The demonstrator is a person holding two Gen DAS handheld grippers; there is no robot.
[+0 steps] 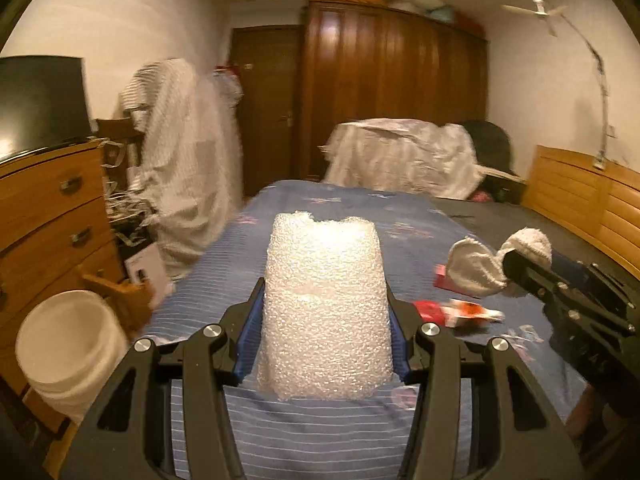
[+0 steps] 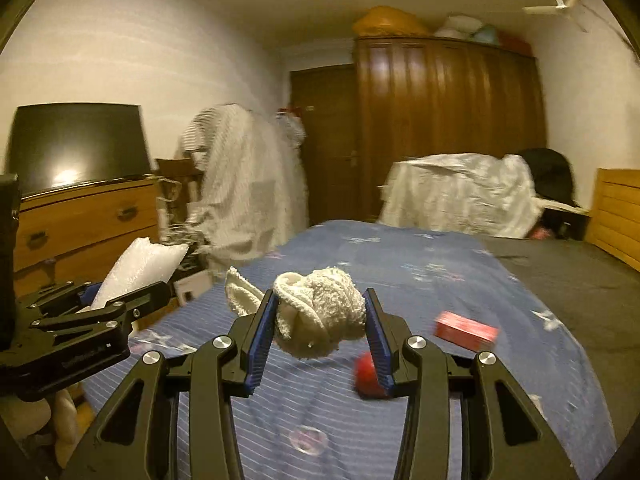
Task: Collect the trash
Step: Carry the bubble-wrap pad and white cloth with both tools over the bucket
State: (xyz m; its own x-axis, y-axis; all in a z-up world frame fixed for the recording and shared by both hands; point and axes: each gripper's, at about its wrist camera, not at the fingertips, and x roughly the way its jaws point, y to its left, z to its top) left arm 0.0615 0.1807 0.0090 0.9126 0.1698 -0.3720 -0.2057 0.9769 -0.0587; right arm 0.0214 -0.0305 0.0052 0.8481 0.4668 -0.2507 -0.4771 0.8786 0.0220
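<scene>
A curled piece of white foam wrap [image 1: 324, 248] stands between the blue pads of my left gripper [image 1: 324, 284], which is shut on it above the blue striped bed [image 1: 304, 436]. My right gripper [image 2: 321, 294] is shut on a bundle of white fluffy cloth [image 2: 320, 316], also held above the bed. In the left wrist view the right gripper [image 1: 510, 264] and its cloth [image 1: 476, 268] show at the right. The right wrist view has the left gripper [image 2: 160, 284] with the foam [image 2: 136, 264] at its left edge.
On the bed lie a red box [image 2: 466, 330], a red-and-white wrapper [image 1: 456, 312], a small red round thing [image 2: 366, 374] and a clear plastic piece [image 2: 308, 440]. A white bucket [image 1: 68, 344] stands left of the bed by a wooden dresser [image 1: 48, 208].
</scene>
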